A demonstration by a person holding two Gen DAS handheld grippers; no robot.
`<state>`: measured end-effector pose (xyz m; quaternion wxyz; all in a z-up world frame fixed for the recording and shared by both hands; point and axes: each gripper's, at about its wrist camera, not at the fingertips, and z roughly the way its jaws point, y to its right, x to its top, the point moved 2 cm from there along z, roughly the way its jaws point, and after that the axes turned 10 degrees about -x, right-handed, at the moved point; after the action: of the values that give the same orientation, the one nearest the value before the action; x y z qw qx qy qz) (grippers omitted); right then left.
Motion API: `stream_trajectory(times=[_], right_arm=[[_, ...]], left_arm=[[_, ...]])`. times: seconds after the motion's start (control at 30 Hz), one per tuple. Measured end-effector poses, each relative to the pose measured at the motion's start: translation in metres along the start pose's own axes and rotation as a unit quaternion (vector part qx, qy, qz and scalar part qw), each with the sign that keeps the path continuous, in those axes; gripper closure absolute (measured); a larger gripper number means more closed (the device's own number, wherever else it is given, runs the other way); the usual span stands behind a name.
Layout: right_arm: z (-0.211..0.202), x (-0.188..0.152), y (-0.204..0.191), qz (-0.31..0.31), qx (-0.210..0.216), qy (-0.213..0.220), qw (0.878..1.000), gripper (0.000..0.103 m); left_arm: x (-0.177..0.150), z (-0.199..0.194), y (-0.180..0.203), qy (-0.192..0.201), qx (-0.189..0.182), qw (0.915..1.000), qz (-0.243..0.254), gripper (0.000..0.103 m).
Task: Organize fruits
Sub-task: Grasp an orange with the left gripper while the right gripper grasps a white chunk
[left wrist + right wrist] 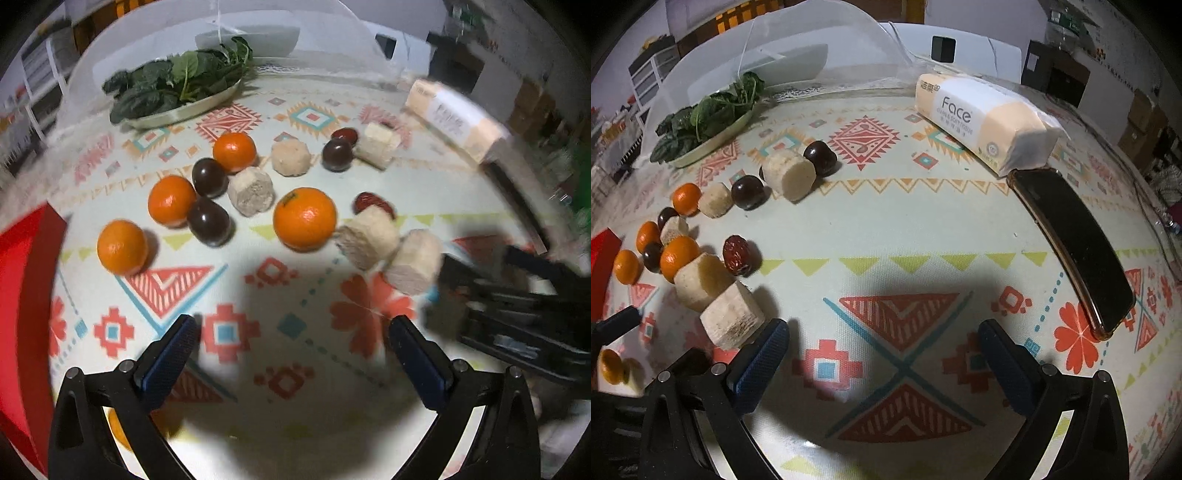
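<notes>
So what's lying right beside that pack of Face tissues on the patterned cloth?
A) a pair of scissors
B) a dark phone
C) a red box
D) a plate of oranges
B: in the right wrist view a dark phone with a gold edge lies flat with its far end against the end of the tissue pack, while the oranges sit loose across the cloth.

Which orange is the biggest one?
The orange in the middle, beside the pale chunk, with a small sticker on top. The others look smaller.
</notes>
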<state>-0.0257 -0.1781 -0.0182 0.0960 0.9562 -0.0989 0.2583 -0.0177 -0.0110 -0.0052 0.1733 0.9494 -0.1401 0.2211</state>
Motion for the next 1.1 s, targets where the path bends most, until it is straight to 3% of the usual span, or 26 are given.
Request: stream_trajectory(times=[0.07,0.17,0.3,0.37,0.4,0.47,0.57,0.63,0.7,0.87,1.0,1.1], right_arm=[[-0.003,-0.002,0.002,0.002,0.006,0.003,1.0,0.001],[-0.026,0.0,0.008,0.011,0.017,0.038,0.999,0.008],[-0.08,-0.001,0.01,0.008,0.039,0.141,0.989,0.008],[-0.088,-0.003,0.005,-0.006,0.047,0.153,0.987,0.007],[-0.086,-0.002,0.0,-0.012,0.054,0.145,0.988,0.008],[-0.076,-0.003,-0.01,-0.015,0.083,0.123,0.989,0.009],[-0.053,-0.011,-0.022,-0.02,0.122,0.075,0.99,0.03],[-0.041,-0.018,-0.028,-0.018,0.143,0.047,0.988,0.047],[-0.033,-0.02,-0.03,-0.016,0.142,0.035,0.989,0.052],[-0.031,-0.019,-0.039,-0.022,0.144,0.039,0.989,0.052],[-0.032,-0.017,-0.048,-0.038,0.141,0.043,0.988,0.052],[-0.032,-0.016,-0.054,-0.049,0.136,0.048,0.988,0.057]], left_arm=[[-0.001,-0.025,-0.005,0.036,-0.007,0.9993,-0.003,0.0],[-0.006,-0.087,-0.013,0.133,0.018,0.9909,0.015,0.0],[-0.026,-0.179,-0.022,0.279,0.062,0.9576,0.037,0.0],[-0.035,-0.205,-0.032,0.325,0.041,0.9438,0.044,0.0],[-0.036,-0.21,-0.038,0.329,0.023,0.9432,0.04,0.0],[-0.036,-0.202,-0.054,0.305,-0.011,0.9523,0.013,0.0],[-0.038,-0.173,-0.07,0.253,0.004,0.9675,-0.007,0.0],[-0.047,-0.154,-0.07,0.23,0.021,0.973,0.003,0.0],[-0.056,-0.137,-0.068,0.208,0.02,0.9778,0.013,0.0],[-0.066,-0.106,-0.065,0.153,0.014,0.9877,0.029,0.0],[-0.065,-0.087,-0.067,0.114,-0.007,0.9931,0.025,0.017],[-0.065,-0.074,-0.07,0.09,-0.029,0.9955,0.011,0.036]])
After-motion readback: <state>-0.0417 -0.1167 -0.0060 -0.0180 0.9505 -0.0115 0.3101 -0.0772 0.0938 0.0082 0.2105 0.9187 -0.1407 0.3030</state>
